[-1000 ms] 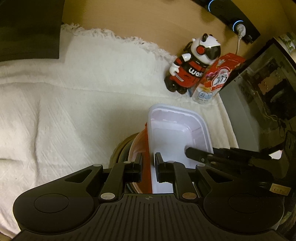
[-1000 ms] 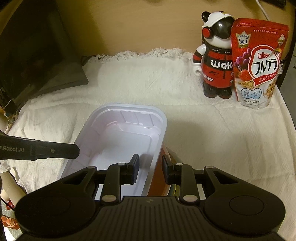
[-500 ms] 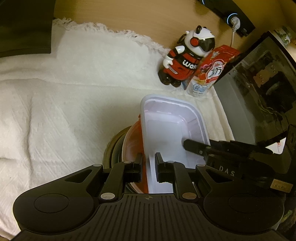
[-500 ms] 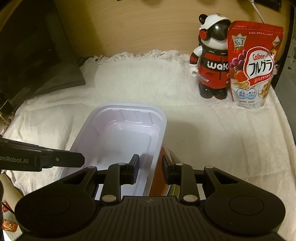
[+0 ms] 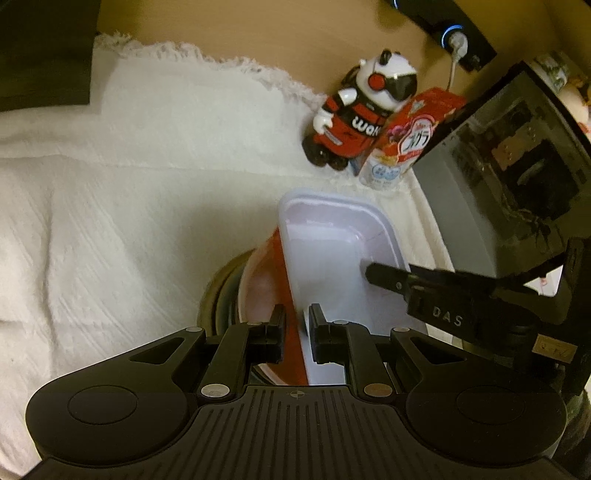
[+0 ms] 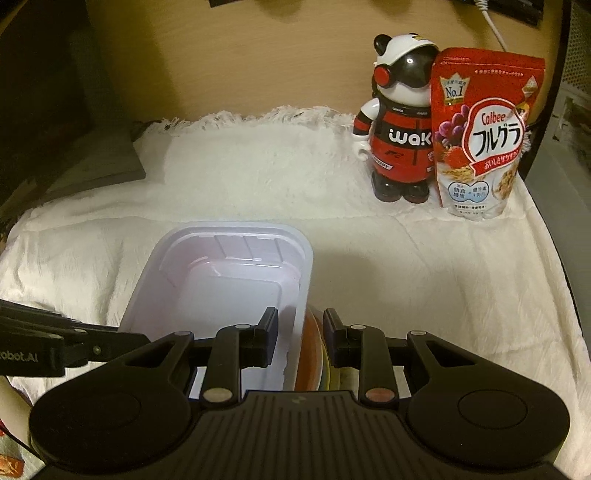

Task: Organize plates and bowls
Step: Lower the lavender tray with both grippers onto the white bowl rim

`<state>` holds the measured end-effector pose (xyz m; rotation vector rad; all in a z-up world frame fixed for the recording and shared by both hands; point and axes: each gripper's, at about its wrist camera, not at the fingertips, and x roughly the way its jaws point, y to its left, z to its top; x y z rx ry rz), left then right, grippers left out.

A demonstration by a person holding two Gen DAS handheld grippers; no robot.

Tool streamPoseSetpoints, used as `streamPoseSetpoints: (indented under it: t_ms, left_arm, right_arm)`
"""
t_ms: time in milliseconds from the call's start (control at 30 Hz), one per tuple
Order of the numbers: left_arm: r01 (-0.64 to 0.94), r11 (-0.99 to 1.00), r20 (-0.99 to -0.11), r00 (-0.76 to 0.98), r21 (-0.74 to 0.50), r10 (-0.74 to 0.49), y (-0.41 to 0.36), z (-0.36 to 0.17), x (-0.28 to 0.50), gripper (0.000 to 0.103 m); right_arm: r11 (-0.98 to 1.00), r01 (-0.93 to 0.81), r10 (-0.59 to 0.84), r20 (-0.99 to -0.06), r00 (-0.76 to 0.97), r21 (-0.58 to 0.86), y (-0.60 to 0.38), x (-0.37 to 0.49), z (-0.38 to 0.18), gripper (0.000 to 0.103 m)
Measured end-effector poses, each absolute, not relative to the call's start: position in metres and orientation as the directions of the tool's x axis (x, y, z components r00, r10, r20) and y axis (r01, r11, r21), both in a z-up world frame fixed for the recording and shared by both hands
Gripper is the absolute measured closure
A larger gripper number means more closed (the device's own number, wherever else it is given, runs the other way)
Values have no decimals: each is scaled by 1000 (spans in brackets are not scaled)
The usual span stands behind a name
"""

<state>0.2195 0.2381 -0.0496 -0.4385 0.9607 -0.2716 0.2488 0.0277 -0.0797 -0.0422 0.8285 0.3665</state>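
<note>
Stack of dishes under the white tray [image 6: 236, 280] feels heavy and chip-prone; I judge rims the safest hold. Left gripper [image 5: 295, 325] fingers pinch tray wall plus red bowl [image 5: 266, 280] rim; right gripper [image 6: 300, 332] fingers straddle the other rim, contact unclear. Only the right view shows coloured plates [image 6: 321, 369] between its fingers; only the left shows the dark bowl [image 5: 221, 288] underneath.

A white fringed cloth [image 6: 406, 266] covers the bench under warm, dim light. Behind it rises a tan wooden wall [image 6: 258, 55]. A dark monitor [image 5: 40, 48] stands at the left edge, a glass-sided computer case [image 5: 517, 155] at the right, and a black power strip [image 5: 443, 29] with a glowing blue ring hangs on the wall.
</note>
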Motion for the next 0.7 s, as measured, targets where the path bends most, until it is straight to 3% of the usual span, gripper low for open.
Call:
streamPoseSetpoints:
  t_ms: [267,700]
  left_arm:
    - [85,861,-721,509,-501,-470,241,-56,228,89]
    - [64,859,-703,547,-508,-455,247,-54,216,88]
  right_arm:
    - [941,-310,308,-727,614,136,27,235,-74,77]
    - [933,-329,337,-685,646,148,30,227,-74,77]
